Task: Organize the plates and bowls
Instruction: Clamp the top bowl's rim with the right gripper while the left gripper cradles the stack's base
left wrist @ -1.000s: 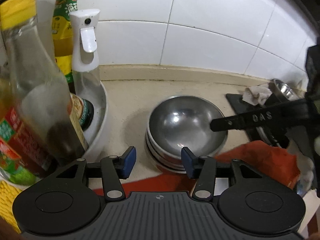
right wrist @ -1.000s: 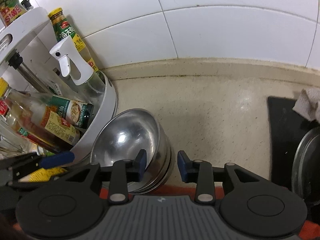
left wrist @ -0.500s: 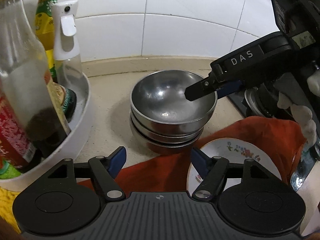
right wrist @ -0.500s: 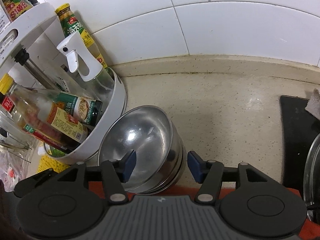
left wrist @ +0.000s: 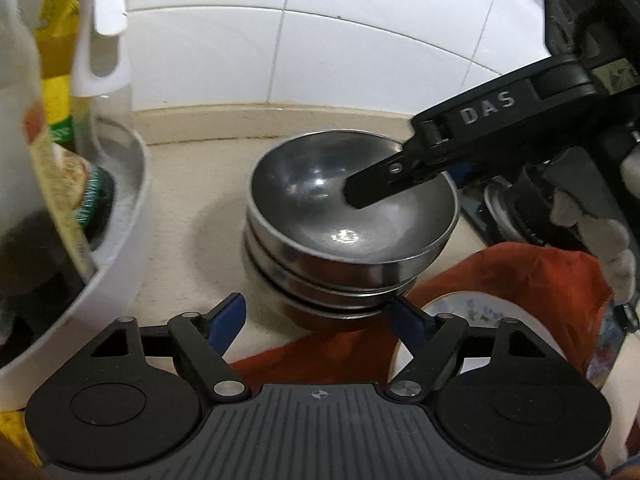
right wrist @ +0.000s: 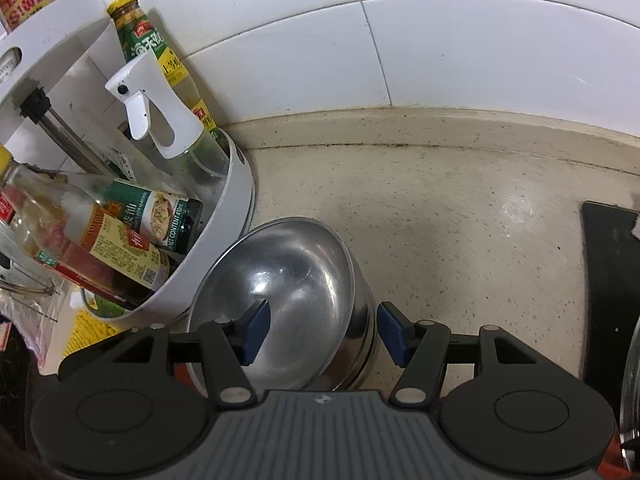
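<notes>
bowl stack point(left wrist: 348, 240) on counter beside condiment rack point(right wrist: 224, 248) | left gripper point(left wrist: 316, 316) opening, empty | right gripper point(right wrist: 322, 332) parted, astride rim, no pinch | risk: nudged stack slides, topples

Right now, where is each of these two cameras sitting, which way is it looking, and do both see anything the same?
Left wrist view: sits on the left hand-held gripper, looking down at the stacked steel bowls; its jaws are opening, and the right one reaches in above.
Right wrist view: sits on the right hand-held gripper, looking down; its open fingers straddle the bowls' rim.
Shared: bowls, white bottle rack, spray bottle.
</notes>
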Demonstrator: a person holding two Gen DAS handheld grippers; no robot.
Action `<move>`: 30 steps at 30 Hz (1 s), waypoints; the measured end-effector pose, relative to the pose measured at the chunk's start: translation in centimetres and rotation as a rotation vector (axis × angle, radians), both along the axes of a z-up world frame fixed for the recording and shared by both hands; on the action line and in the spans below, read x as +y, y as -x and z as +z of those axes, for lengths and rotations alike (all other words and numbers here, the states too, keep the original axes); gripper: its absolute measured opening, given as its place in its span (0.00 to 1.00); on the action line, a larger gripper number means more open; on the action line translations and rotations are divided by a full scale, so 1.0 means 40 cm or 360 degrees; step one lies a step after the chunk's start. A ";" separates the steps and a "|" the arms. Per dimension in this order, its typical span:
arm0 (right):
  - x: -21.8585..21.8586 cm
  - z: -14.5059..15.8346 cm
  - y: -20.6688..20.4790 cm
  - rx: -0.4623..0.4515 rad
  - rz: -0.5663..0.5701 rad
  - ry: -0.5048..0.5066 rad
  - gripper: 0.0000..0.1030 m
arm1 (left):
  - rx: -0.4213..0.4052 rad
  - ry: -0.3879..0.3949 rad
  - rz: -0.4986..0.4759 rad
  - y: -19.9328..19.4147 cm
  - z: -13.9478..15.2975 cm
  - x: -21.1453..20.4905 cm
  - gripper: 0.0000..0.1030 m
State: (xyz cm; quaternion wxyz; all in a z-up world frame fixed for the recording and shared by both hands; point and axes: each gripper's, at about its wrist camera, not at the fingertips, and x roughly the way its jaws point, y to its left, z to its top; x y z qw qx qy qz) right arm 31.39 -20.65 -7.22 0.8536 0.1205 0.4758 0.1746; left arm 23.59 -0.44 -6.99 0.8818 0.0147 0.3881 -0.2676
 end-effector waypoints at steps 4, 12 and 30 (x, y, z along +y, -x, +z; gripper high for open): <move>0.000 -0.014 -0.026 0.0033 0.0000 -0.0019 0.53 | -0.0020 -0.0008 -0.0037 -0.018 -0.003 -0.025 0.86; -0.033 -0.022 -0.075 0.0022 -0.0085 -0.0043 0.53 | -0.0024 0.0002 -0.0060 -0.079 -0.009 -0.055 0.88; -0.056 -0.052 -0.100 0.0063 -0.0052 -0.0118 0.57 | -0.0194 -0.0114 -0.0193 -0.079 -0.043 -0.105 0.99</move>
